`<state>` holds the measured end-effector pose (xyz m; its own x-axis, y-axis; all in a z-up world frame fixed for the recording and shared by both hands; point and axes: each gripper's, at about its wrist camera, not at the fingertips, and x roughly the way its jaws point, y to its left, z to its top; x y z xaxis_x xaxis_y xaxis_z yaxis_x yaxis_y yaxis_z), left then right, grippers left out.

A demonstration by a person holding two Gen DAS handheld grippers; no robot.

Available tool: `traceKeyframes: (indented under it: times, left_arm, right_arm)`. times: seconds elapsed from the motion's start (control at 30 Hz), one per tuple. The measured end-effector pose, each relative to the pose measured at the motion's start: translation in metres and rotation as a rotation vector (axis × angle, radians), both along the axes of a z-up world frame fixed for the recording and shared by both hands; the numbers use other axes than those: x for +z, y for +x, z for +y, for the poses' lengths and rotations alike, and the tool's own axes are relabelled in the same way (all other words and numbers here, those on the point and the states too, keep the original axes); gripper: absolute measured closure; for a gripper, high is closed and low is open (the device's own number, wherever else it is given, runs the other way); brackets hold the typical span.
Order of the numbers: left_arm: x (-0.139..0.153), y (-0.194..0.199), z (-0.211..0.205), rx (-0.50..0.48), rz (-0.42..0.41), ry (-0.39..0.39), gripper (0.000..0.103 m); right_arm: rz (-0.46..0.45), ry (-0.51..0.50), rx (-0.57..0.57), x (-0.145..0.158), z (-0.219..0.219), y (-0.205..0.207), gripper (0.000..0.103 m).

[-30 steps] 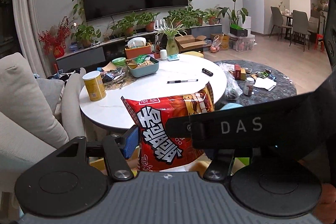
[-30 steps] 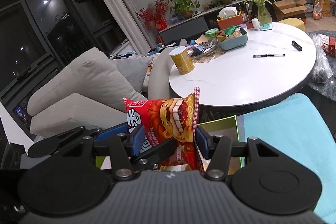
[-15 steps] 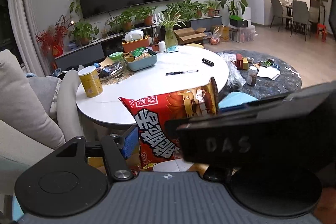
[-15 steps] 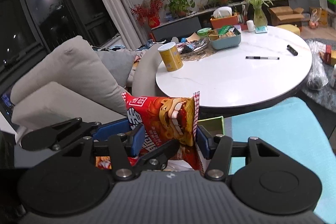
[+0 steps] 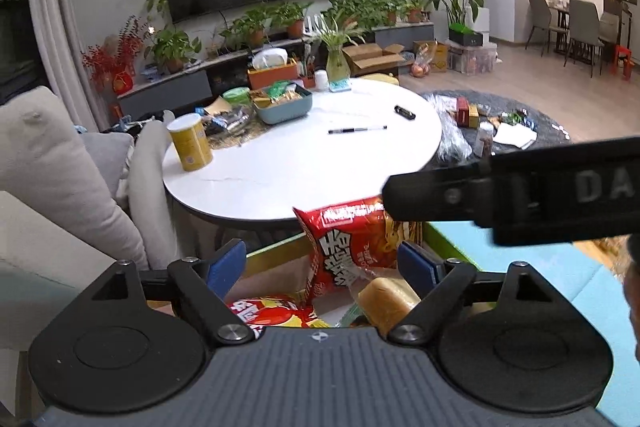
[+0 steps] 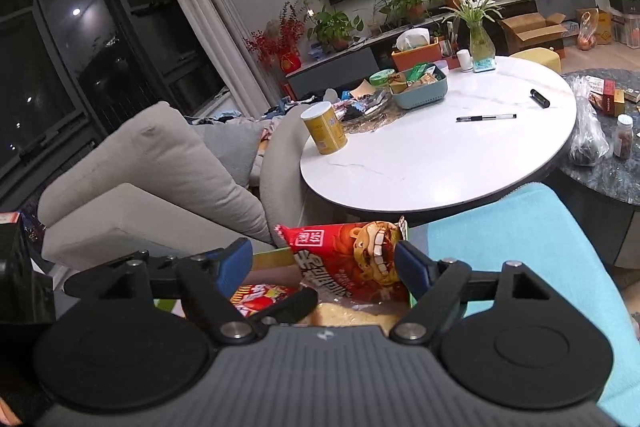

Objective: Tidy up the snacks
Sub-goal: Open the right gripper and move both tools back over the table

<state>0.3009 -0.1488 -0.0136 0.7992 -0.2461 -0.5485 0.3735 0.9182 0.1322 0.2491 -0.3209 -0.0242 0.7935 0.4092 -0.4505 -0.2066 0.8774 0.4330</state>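
A red snack bag (image 5: 352, 247) stands tilted in a green-rimmed box (image 5: 276, 251), free of both grippers. It also shows in the right wrist view (image 6: 352, 259). My left gripper (image 5: 322, 263) is open, its blue pads on either side of the bag without touching it. My right gripper (image 6: 324, 265) is open too, just above the box (image 6: 268, 259). Another red and yellow snack pack (image 5: 272, 311) and a wrapped bread loaf (image 5: 384, 299) lie in the box. The right gripper's black body (image 5: 520, 195) crosses the left wrist view.
A round white table (image 5: 304, 155) beyond the box holds a yellow can (image 5: 190, 143), a blue tray of snacks (image 5: 282, 103), a pen (image 5: 356, 129) and a vase. A beige sofa (image 6: 160, 179) is at left, a turquoise cushion (image 6: 520, 235) at right.
Both grippers have opened and let go of the red snack bag, which has dropped lower into the box. Both grippers have drawn back a little.
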Motion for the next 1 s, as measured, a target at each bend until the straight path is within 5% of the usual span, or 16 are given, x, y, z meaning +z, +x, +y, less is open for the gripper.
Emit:
traceKeyframes:
  times: [0.5,0.8,1.0]
  left_arm:
    - [0.068,-0.104,0.01,0.06,-0.091,0.026,0.009]
    - [0.059,-0.187,0.037,0.111,-0.084,0.014,0.009]
    - [0.037,-0.233,0.06,0.135,-0.028,-0.071,0.009]
  right_arm:
    - [-0.084,0.009,0.008,0.063,-0.002,-0.097,0.04]
    - [-0.109,-0.067,0.026,0.065,0.008,-0.169,0.04]
    - [-0.128,-0.109,0.062,0.048,0.018,-0.21,0.04]
